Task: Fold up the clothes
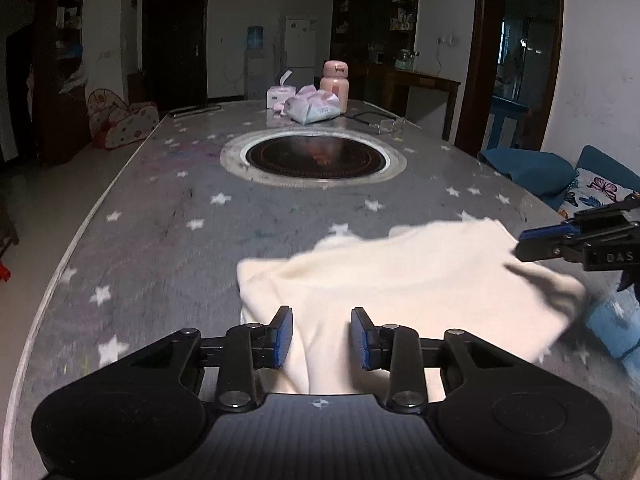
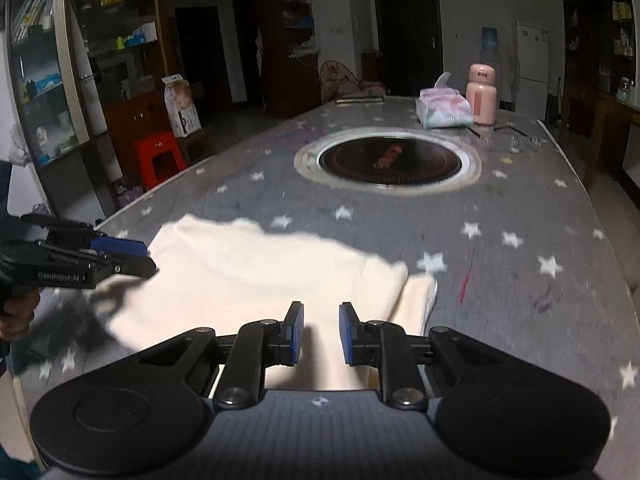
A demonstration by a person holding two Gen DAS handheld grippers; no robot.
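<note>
1. While clenched on the near hem of the cream garment (image 1: 400, 280), cloth bunched from pad to pad: left tongs (image 1: 322, 338), set rather wide. Likely to drop that corner if loosened at all, leaving the fold lopsided.
2. Spread between both tongs, far part resting flat on the starry table (image 1: 160, 240), near edge raised off it, one side already doubled under. Apt to drag and wrinkle if pulled across instead of lifted clear; apt to twist if raised unevenly.
3. Well beyond, set into the table: a round hob (image 1: 316, 156). No risk unless the fold gets thrown too far forward.
4. Clamped narrowly on the hem's other end: right tongs (image 2: 320, 334). Firmer bite here, so liable to outpull the left side and skew the crease.
</note>
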